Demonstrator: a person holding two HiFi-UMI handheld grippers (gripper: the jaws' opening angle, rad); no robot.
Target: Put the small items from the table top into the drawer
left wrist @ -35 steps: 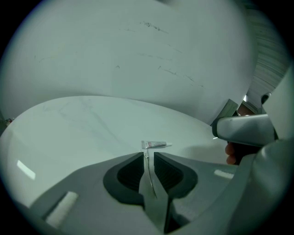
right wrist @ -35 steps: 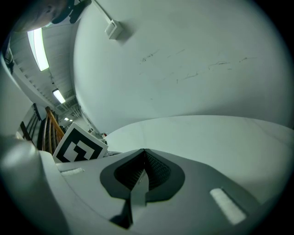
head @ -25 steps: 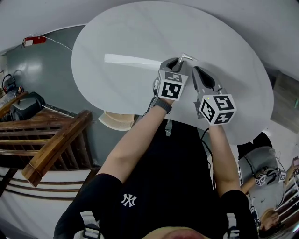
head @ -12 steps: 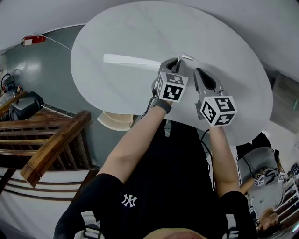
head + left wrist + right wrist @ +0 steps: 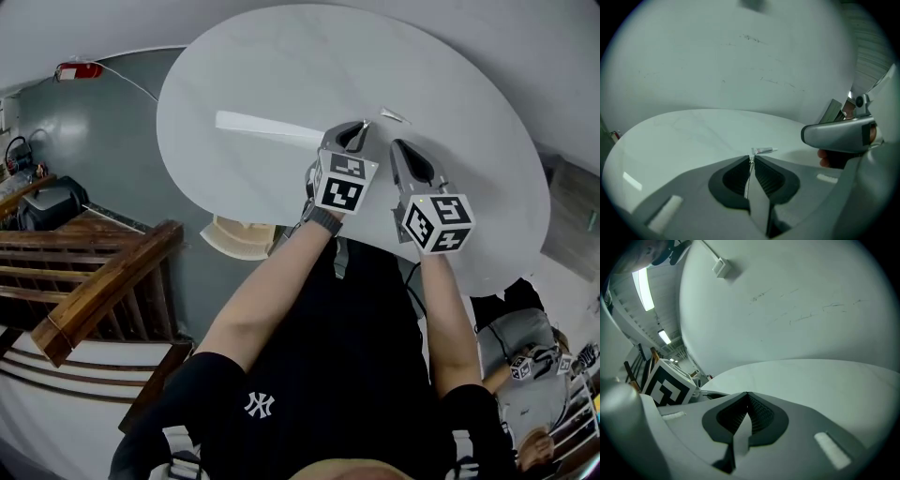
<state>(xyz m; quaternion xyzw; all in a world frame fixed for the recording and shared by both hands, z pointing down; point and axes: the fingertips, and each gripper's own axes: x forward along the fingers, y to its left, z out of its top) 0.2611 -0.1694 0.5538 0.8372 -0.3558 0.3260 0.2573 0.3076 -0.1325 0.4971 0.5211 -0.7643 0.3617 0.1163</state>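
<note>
The left gripper's (image 5: 751, 159) jaws are pressed together with nothing between them. Just past their tips a small tube (image 5: 763, 150) lies flat on the white tabletop (image 5: 684, 140). In the left gripper view its long axis runs across the line of the jaws, almost level. The flat crimped end sits right above the tips and the narrow end points to the right, toward the right gripper. In the head view the tube shows as a small sliver, a little beyond and to the right of the left tips.

The right gripper's (image 5: 747, 394) jaws are also fully closed and hold nothing, with only bare tabletop ahead of them. Both grippers hover side by side, close together, over the near edge of the round tabletop.
</note>
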